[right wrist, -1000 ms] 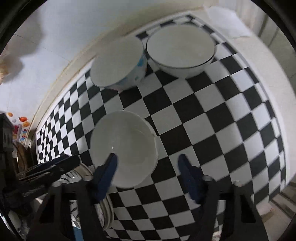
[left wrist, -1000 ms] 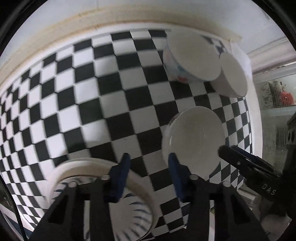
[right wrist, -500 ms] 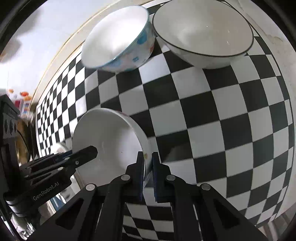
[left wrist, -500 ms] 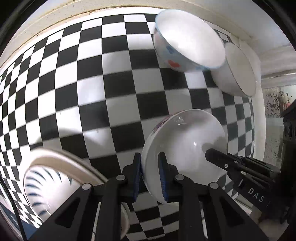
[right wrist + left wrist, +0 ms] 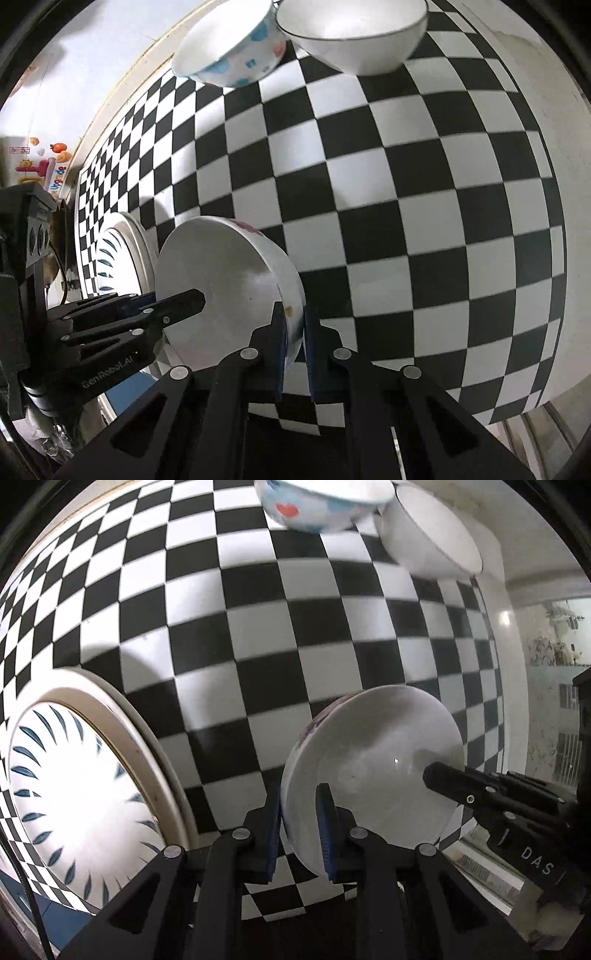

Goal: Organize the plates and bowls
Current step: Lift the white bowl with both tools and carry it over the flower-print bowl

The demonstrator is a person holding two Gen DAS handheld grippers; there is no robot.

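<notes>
Left gripper (image 5: pixel 300 830) and right gripper (image 5: pixel 294 341) both clenched on white bowl (image 5: pixel 373 771) rim, opposite sides, for steady 2-handed lift.

Two bowls (image 5: pixel 236 55) touch behind; plate (image 5: pixel 85 805) left of held bowl (image 5: pixel 373 775).

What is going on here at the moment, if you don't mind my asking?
A person holding two handheld grippers is tidying dishes on a checkered tablecloth. Both the left gripper and the right gripper are clamped on opposite sides of the rim of the same white bowl, which is tilted. Beside it lies a plate with blue leaf marks. At the far edge of the cloth sit a bowl with coloured patches and a dark-rimmed white bowl, close together.
</notes>
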